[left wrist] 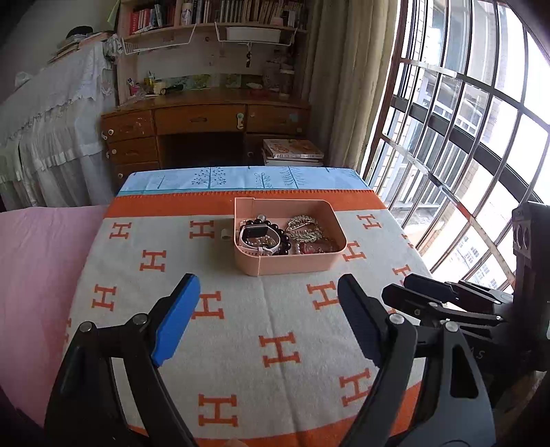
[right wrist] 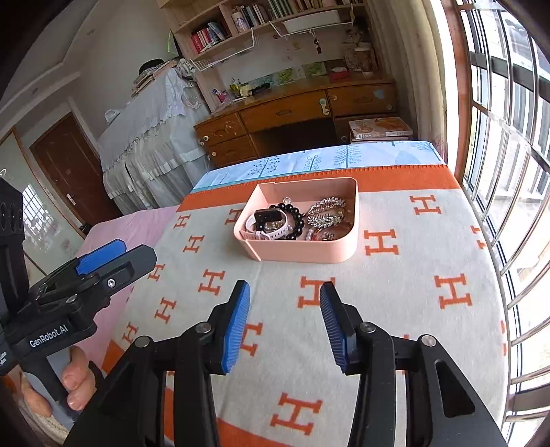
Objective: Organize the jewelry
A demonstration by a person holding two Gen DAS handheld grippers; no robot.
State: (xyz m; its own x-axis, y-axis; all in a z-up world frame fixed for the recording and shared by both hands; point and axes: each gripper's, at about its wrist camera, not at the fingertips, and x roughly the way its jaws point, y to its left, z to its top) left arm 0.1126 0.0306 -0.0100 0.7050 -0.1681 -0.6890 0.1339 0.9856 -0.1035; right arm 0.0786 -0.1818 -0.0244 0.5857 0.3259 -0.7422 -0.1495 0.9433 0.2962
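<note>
The pink tray (left wrist: 292,264) holding a white watch (left wrist: 256,240), black bead bracelet (left wrist: 283,242) and gold brooches (left wrist: 304,228) is sitting on the H-patterned blanket (left wrist: 223,344). You are holding both the left gripper (left wrist: 268,319) and right gripper (right wrist: 283,326) short of it, fingers spread, gripping nothing.

A lived-in home bedroom, plainly: a wooden desk (left wrist: 206,120) with drawers under crowded bookshelves (left wrist: 213,15); a lace-draped cabinet (left wrist: 51,113); beige curtains (left wrist: 347,82) beside a barred window (left wrist: 464,144); a blanket (left wrist: 240,309) spread over bedding.
</note>
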